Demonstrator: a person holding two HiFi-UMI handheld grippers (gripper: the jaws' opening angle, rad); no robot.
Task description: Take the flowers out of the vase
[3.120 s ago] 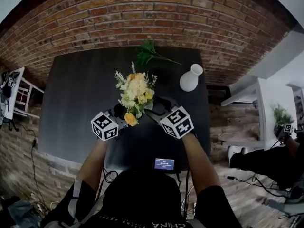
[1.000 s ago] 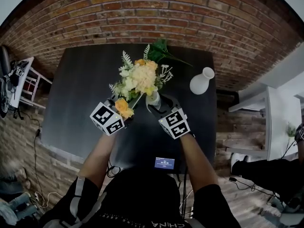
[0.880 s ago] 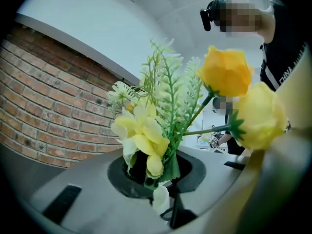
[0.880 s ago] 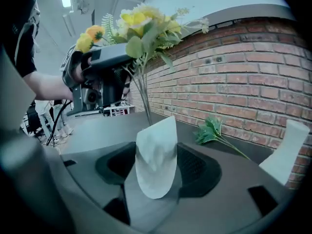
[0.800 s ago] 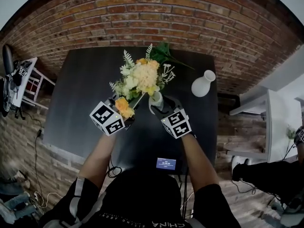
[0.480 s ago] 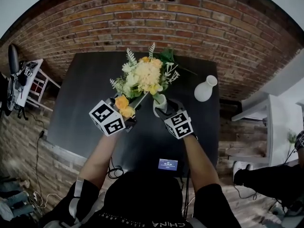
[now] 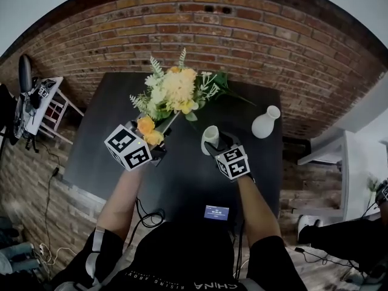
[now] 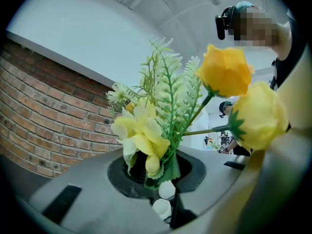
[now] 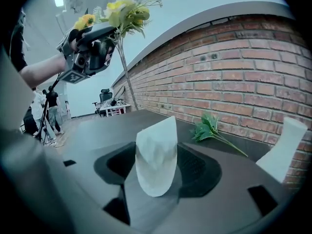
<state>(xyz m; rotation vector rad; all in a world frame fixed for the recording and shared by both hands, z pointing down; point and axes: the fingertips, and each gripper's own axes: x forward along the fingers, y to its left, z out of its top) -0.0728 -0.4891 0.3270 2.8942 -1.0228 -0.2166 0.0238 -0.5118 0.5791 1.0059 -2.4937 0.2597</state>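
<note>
**Flowers out; the vase is pinned to the table**
Your left gripper is clamped nearly closed on the stems of the flowers, lifted clear of the vase, which your right gripper pinches upright on the table. Next, probably, lay the bunch down on bare tabletop.

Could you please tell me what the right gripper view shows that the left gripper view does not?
Only the right gripper view shows the white vase clamped in the right gripper's tongs with no flowers in it. It also shows the dark table, a loose green sprig, a second vase, and the left gripper raised above the table. Only the left gripper view shows the stem ends pinched in that gripper's own tongs, close up. Both show the bouquet and the brick wall.
</note>
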